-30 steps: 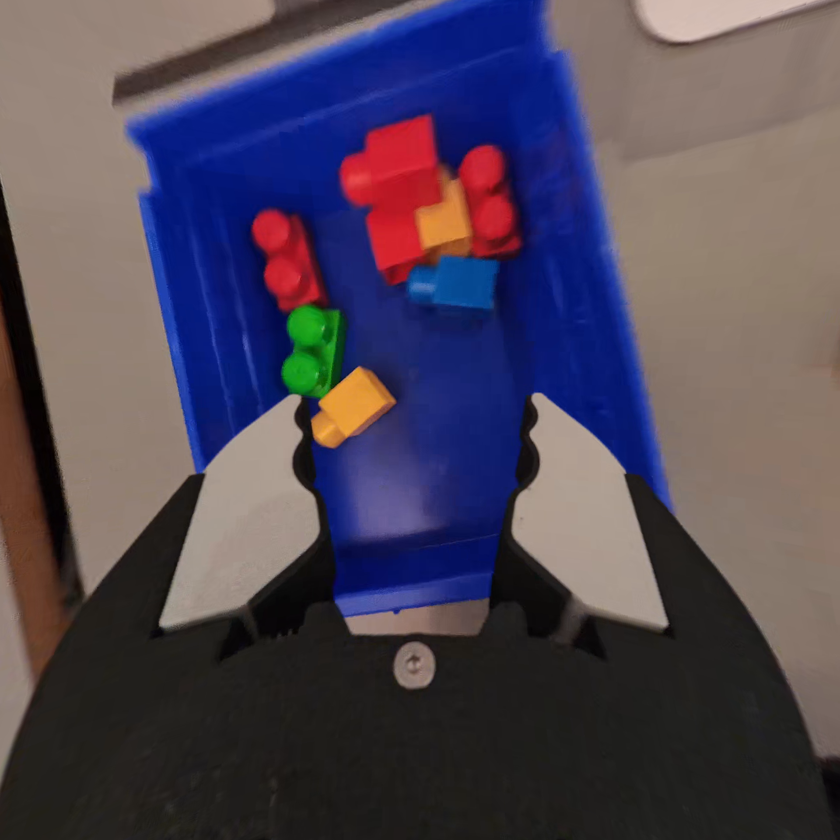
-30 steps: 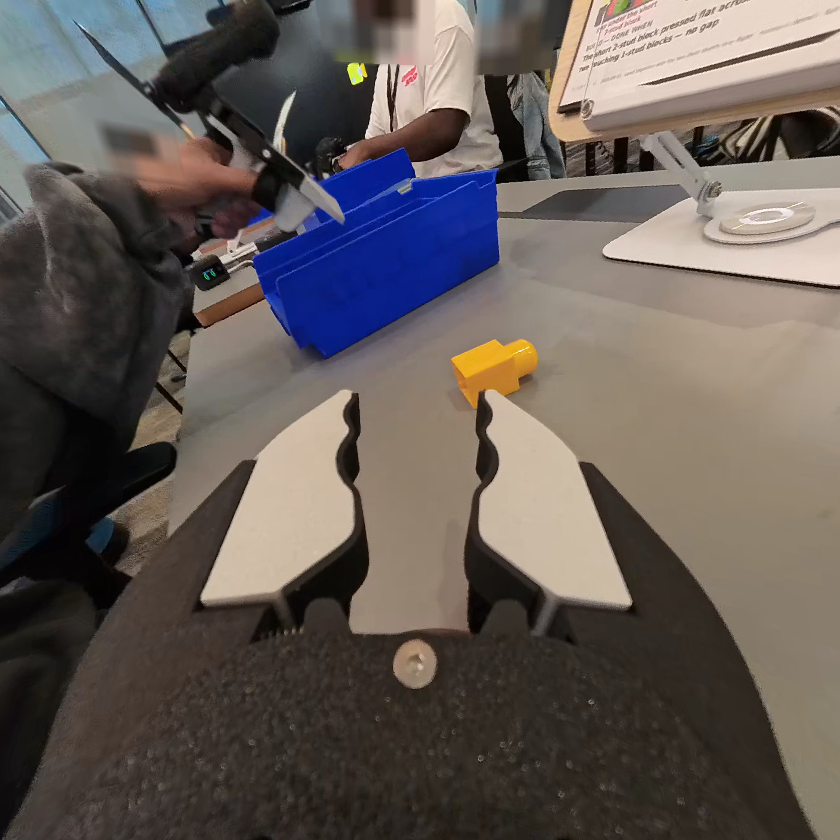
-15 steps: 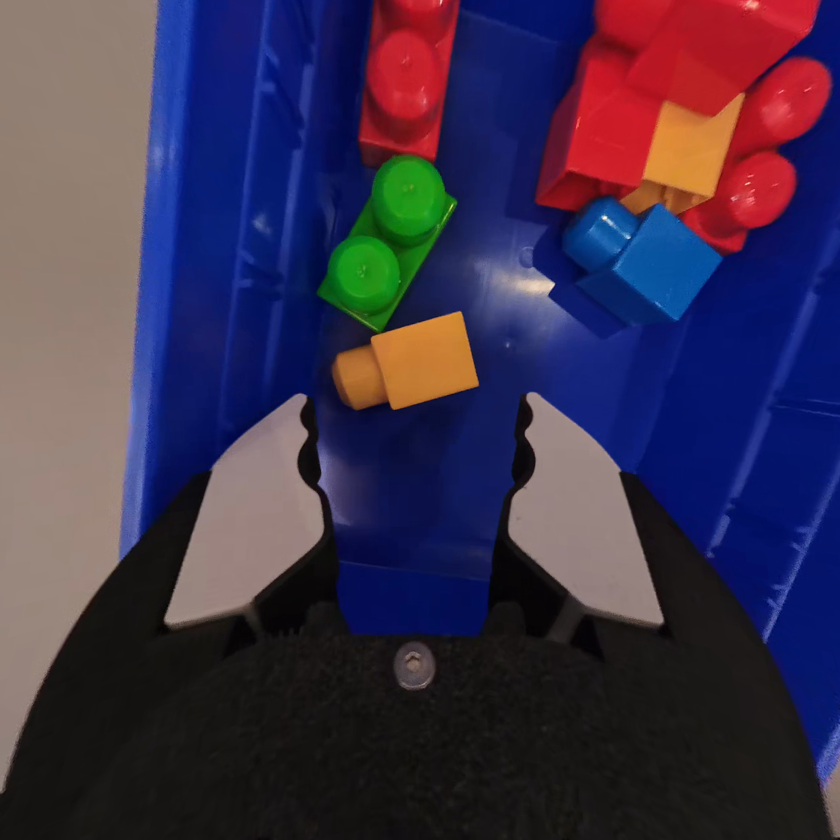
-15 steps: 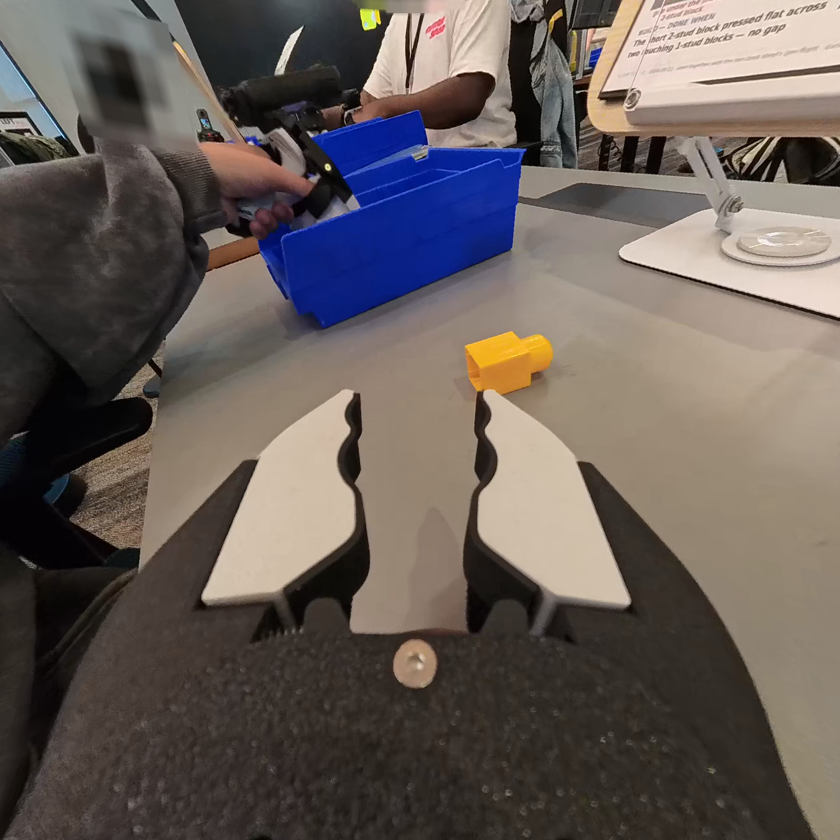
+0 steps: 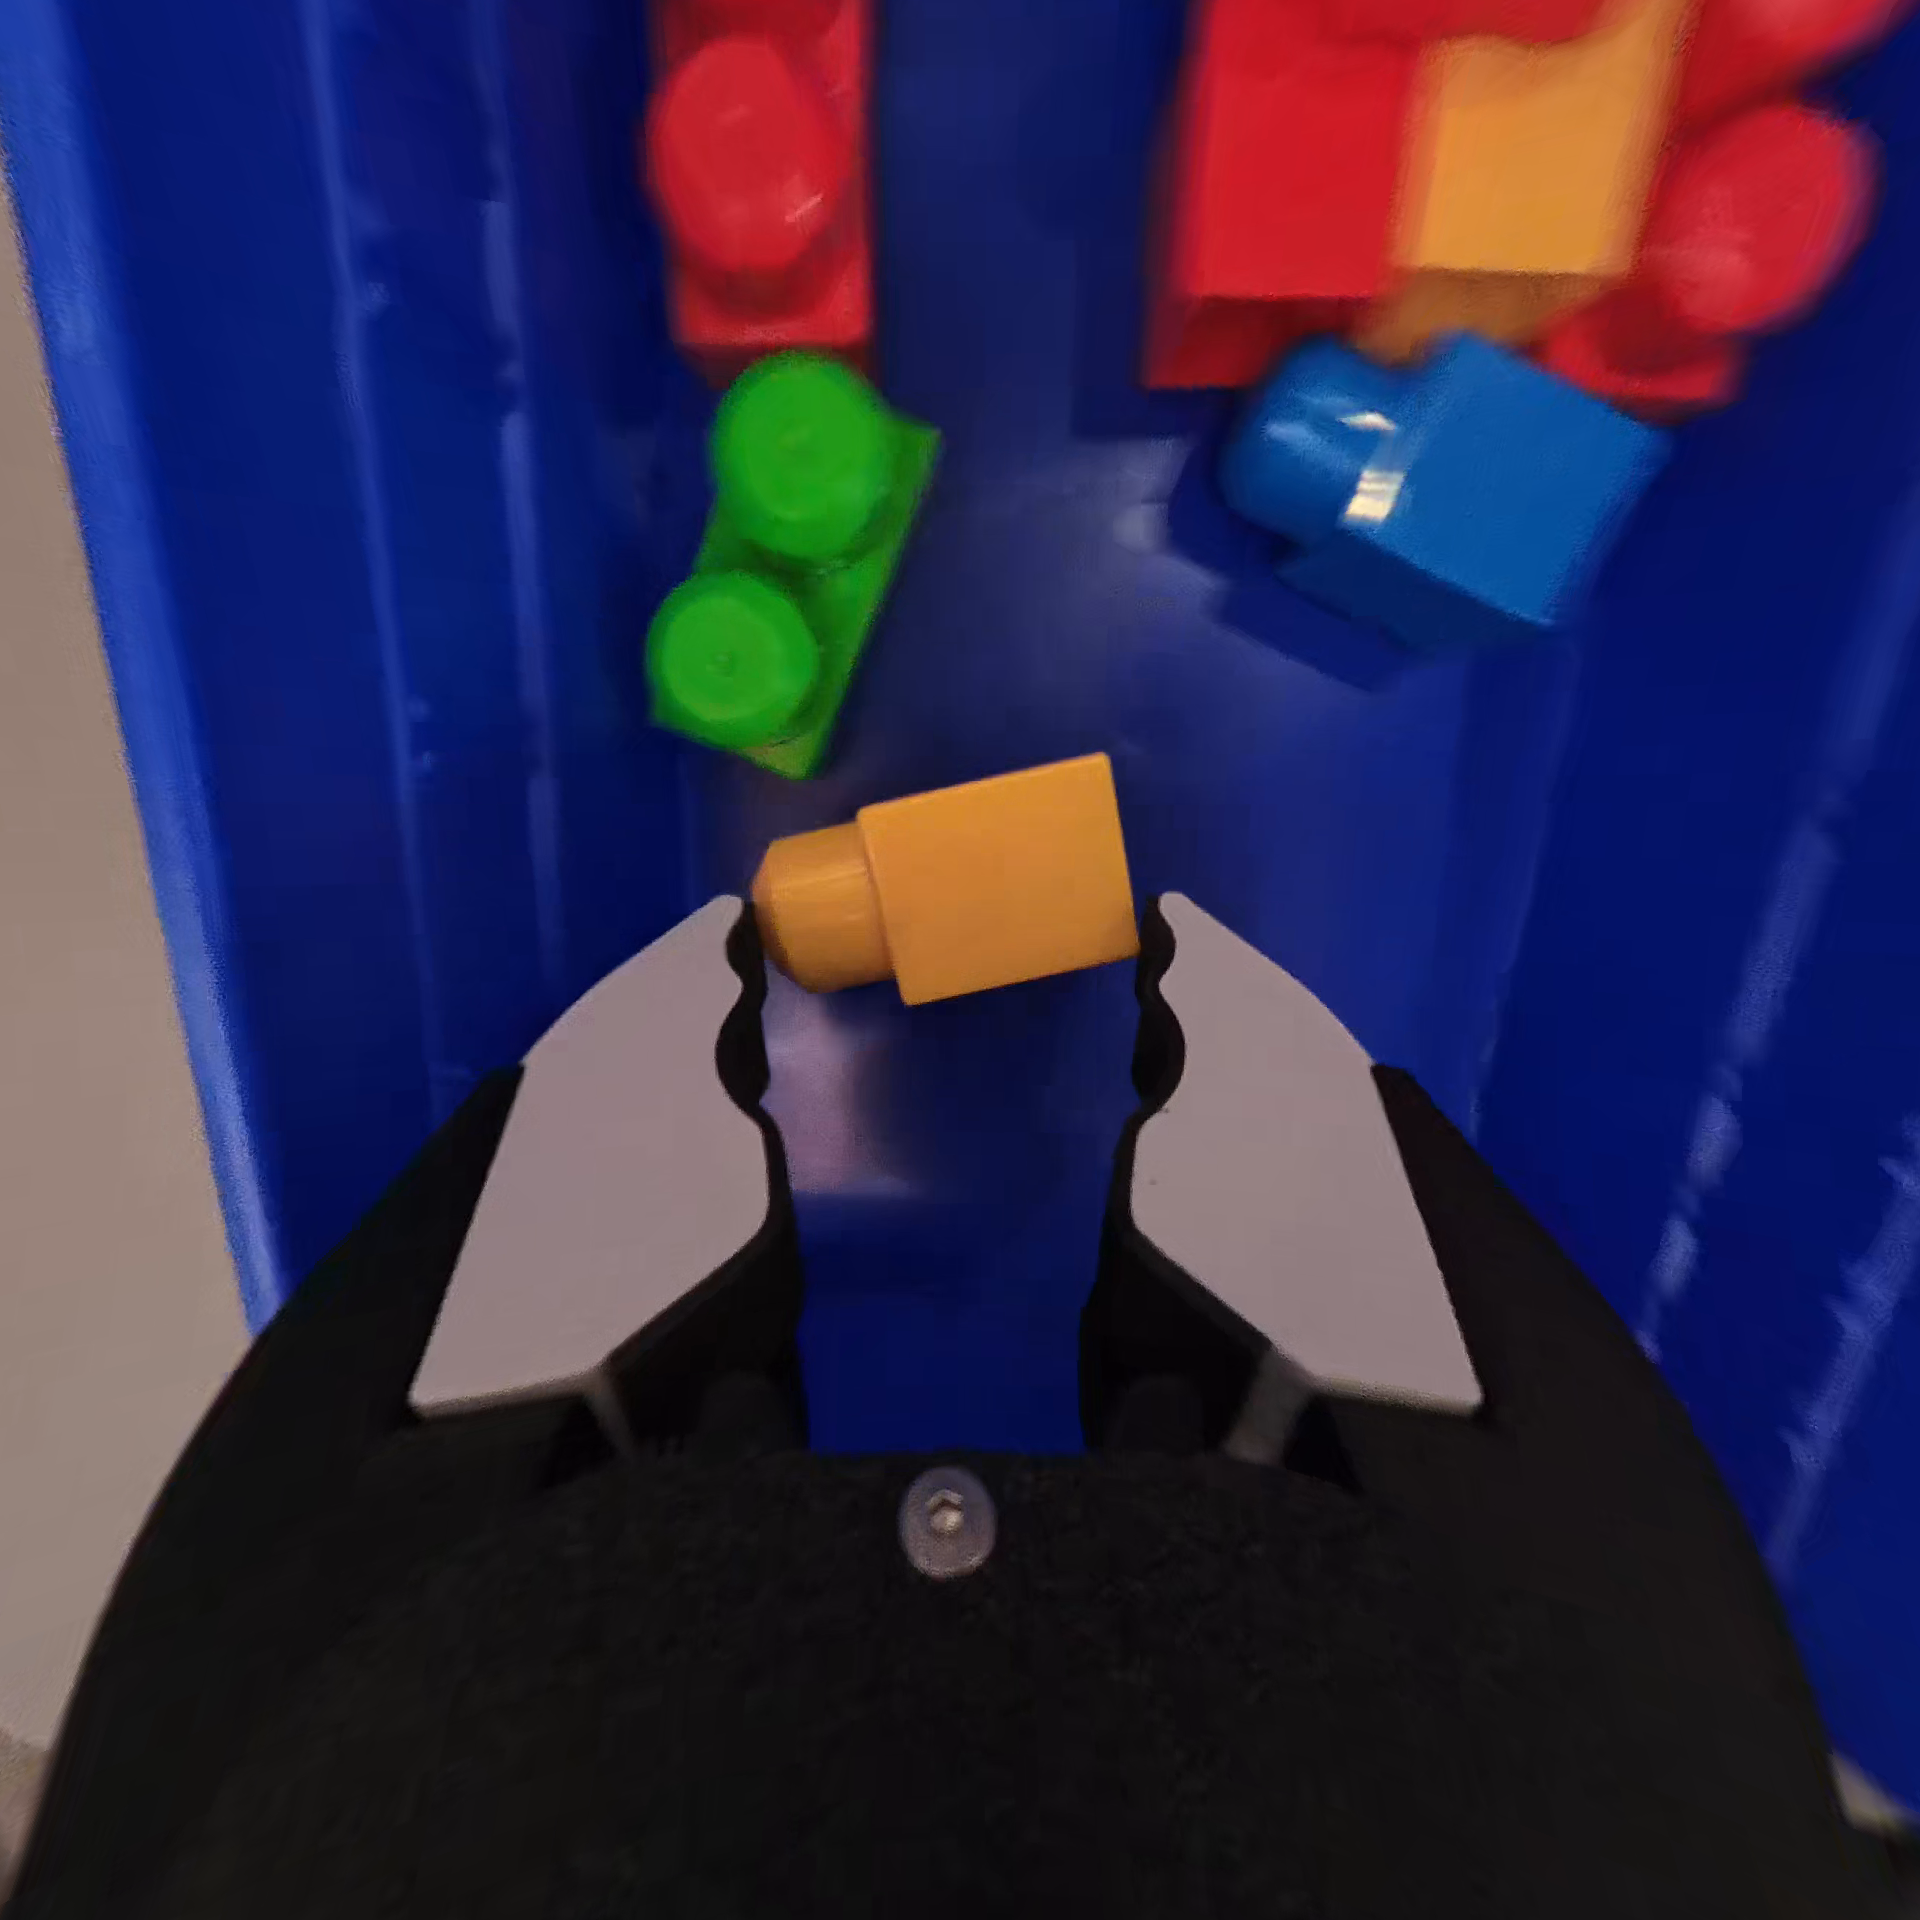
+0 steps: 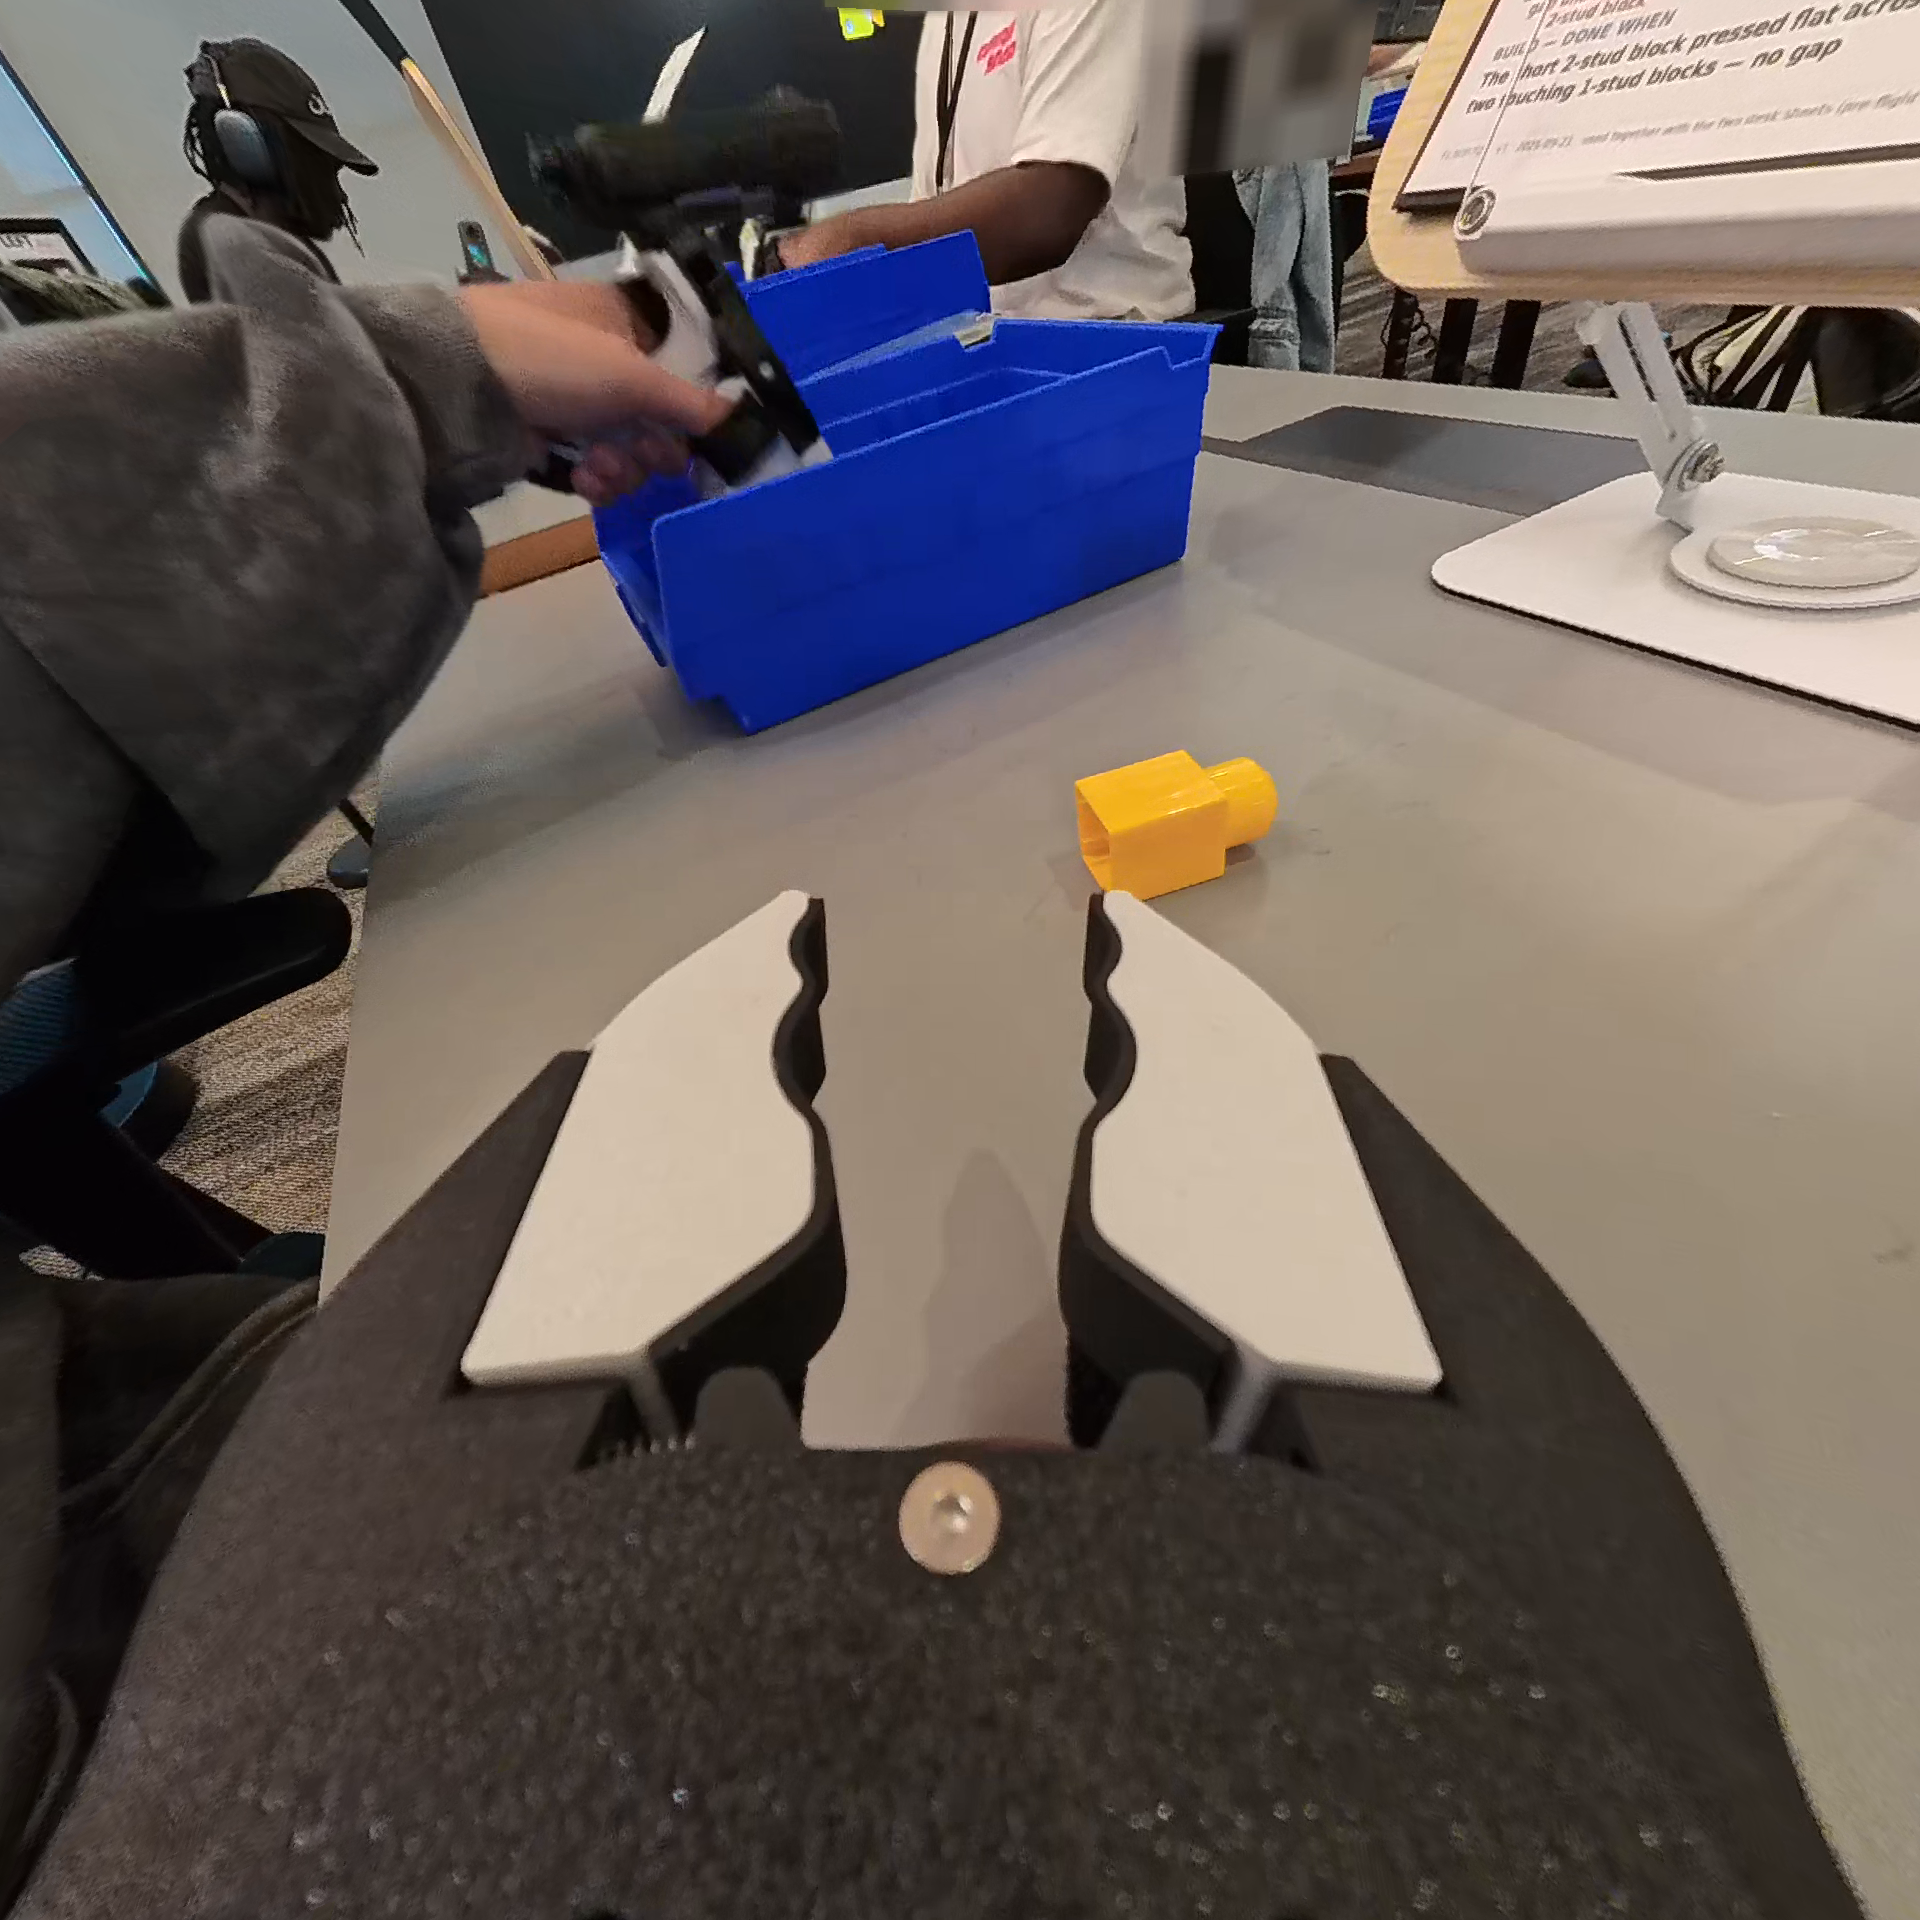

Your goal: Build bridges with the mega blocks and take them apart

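— Since half a second ago our left gripper (image 5: 945, 914) has gone deeper into the blue plastic bin (image 5: 343, 623), and the fingers have come a little closer together.

— Yes. Now we see the small orange one-stud block (image 5: 961, 883) just in front of our fingertips, lying on its side with the stud to the left. The fingers are apart and not yet pressing it.

— Beyond it lie a green two-stud block (image 5: 784, 561), a blue one-stud block (image 5: 1444, 499) and a pile of red blocks (image 5: 1288, 177).

— Our right gripper (image 6: 951, 904) hangs over the grey table (image 6: 1558, 1039), fingers apart, holding nothing. A yellow one-stud block (image 6: 1169, 821) lies on its side just beyond the right fingertip.
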Motion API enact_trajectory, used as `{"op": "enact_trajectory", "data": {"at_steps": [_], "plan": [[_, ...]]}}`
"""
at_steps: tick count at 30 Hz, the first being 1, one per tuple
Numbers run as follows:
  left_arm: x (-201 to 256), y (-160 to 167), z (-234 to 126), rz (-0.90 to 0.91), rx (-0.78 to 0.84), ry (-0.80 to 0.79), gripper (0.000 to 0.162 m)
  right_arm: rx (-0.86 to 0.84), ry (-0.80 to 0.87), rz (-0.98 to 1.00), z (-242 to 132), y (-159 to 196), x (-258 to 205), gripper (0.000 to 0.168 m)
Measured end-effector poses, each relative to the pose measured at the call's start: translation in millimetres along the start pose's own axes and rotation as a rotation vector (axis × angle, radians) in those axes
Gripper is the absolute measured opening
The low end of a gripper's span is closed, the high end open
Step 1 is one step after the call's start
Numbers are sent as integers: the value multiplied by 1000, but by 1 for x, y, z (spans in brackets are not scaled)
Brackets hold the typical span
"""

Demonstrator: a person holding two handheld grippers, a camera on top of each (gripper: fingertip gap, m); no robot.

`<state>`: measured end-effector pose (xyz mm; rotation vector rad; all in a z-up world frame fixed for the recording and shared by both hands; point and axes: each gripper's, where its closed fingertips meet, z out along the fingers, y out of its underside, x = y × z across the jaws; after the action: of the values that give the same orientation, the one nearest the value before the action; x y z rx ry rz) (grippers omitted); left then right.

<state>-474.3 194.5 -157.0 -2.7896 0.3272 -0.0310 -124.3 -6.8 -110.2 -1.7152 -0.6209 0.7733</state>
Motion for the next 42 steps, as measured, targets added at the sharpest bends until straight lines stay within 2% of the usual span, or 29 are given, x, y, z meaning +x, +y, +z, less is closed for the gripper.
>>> {"op": "enact_trajectory", "data": {"at_steps": [3, 8, 12, 16, 20, 24, 30, 39, 42], "plan": [[35, -5, -38, 282, 69, 56, 68, -1, 1, -3, 0, 0, 0, 47], [152, 10, -100, 956, 228, 321, 68, 9, 3, 8, -1, -1, 1, 47], [207, 20, -84, 1370, 195, 295, 68, 9, 0, 24, -1, -1, 3, 47], [244, 15, -43, 1605, 124, 327, 68, 22, 0, 42, -2, -2, 4, 47], [266, 11, -7, 1731, 35, 390, 68, 32, -5, 66, -3, -3, 7, 47], [275, 10, 11, 1794, -36, 448, 68, 38, -5, 75, -4, -4, 8, 47], [281, 15, 16, 1834, -46, 572, 68, 34, -7, 68, -4, -3, 7, 47], [291, 13, 23, 1879, -35, 603, 69, 27, -12, 79, -3, -2, 7, 47], [290, 11, 25, 1909, -9, 556, 70, 26, -16, 85, -3, -2, 7, 47]]}}
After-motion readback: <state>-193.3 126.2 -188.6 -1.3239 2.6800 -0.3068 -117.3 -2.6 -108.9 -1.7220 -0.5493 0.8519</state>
